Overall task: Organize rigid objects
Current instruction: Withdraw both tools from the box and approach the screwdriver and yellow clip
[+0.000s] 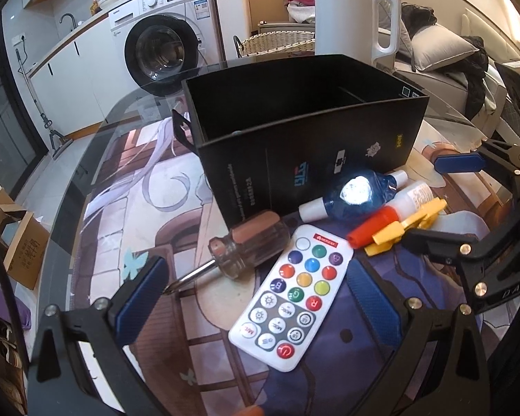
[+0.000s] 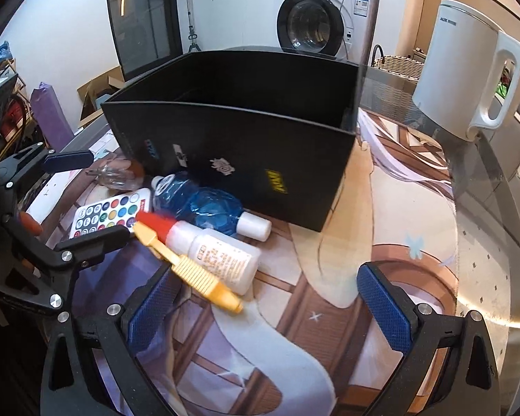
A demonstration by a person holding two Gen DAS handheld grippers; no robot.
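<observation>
An open-topped black box stands on the illustrated mat. In front of it lie a white remote with coloured buttons, a clear-handled screwdriver, a blue bulb-shaped item with white ends, a white bottle with a red cap, and a yellow clip. My left gripper is open, its fingers either side of the remote without touching it. My right gripper is open and holds nothing; the yellow clip's end lies near its left finger.
A white kettle stands behind and to the right of the box. The round glass table's edge curves close on the right. Bare mat lies in front of the box's right corner. A washing machine stands beyond the table.
</observation>
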